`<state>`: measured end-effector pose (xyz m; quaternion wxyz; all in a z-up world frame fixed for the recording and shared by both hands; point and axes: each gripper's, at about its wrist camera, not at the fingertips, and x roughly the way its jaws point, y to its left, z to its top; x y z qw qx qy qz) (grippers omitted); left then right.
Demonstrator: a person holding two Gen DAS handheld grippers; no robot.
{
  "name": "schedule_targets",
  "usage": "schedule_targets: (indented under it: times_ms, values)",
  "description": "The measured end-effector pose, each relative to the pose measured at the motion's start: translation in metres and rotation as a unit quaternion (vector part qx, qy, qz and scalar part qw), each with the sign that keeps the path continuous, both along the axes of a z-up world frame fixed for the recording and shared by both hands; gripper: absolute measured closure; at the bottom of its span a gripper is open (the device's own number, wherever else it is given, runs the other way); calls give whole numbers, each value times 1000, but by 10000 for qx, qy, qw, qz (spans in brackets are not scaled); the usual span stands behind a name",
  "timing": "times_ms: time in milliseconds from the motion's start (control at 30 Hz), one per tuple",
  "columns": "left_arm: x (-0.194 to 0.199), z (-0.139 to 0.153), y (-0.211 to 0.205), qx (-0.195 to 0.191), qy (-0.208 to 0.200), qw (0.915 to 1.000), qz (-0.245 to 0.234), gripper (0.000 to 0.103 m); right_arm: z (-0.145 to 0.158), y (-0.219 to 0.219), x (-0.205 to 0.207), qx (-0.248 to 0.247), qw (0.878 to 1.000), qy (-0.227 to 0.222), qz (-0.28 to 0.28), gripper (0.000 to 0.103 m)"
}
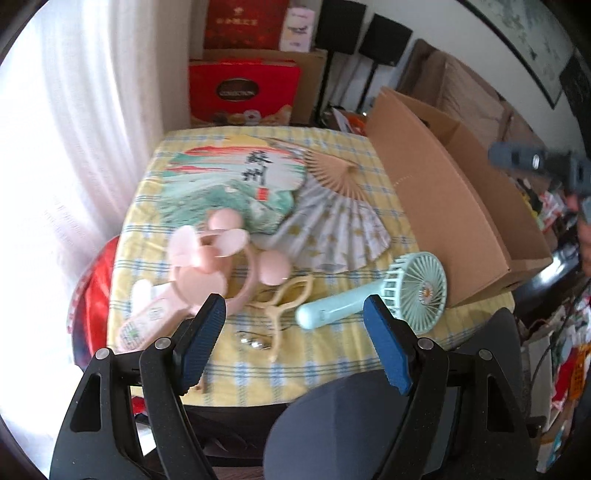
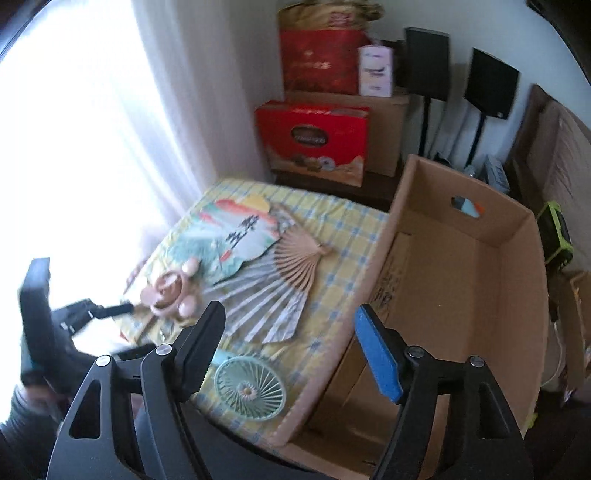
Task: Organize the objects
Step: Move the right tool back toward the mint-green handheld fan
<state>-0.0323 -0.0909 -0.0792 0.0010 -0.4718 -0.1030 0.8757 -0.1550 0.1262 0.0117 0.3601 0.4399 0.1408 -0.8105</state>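
A yellow checked table (image 1: 332, 354) holds several fans. A mint handheld fan (image 1: 384, 291) lies near the front, between my left gripper's (image 1: 295, 310) open fingers in view but beyond them. A pink handheld fan (image 1: 199, 266), a pink neck fan (image 1: 258, 273) and a cream clip item (image 1: 284, 302) lie to its left. A painted round fan (image 1: 232, 181) and a folding paper fan (image 1: 332, 221) lie behind. My right gripper (image 2: 288, 325) is open and empty above the table edge, by the open cardboard box (image 2: 461, 295). The mint fan (image 2: 251, 387) shows below it.
The cardboard box (image 1: 443, 206) stands along the table's right side. Red gift boxes (image 1: 243, 92) and black speakers (image 1: 369, 33) stand behind the table. A bright curtained window (image 1: 66, 147) is at the left. A dark chair back (image 1: 351, 432) is near the front edge.
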Motion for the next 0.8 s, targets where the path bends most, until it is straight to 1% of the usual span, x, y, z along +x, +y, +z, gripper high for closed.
schedule_targets:
  times_ms: [33,100,133,233,367,533,700,800]
  values:
    - [3,1,-4,3,12,10000,45,28,-3,-4,3,64,10000,15,59,29]
    - [8,3,-13,0,49,9999,149,17,-11,-15,11,220,9995,24,241,28]
    - [10,3,-16,-1,78,9998,182,16,-14,-18,12,276,9992,27,304,28]
    - [14,4,-23,18,82,9997,238,16,-26,-32,24,557,9970,136,515,25]
    - [18,2,-26,12,83,9996,288,16,-45,-52,34,924,9926,145,771,24]
    - [20,1,-29,45,82,9994,334,16,-66,-73,47,1445,9838,227,1040,21]
    - [24,-2,-35,31,50,9993,382,16,-87,-87,54,1788,9766,120,1192,18]
    - [25,-4,-40,68,34,9990,451,16,-102,-94,58,2080,9689,118,1337,15]
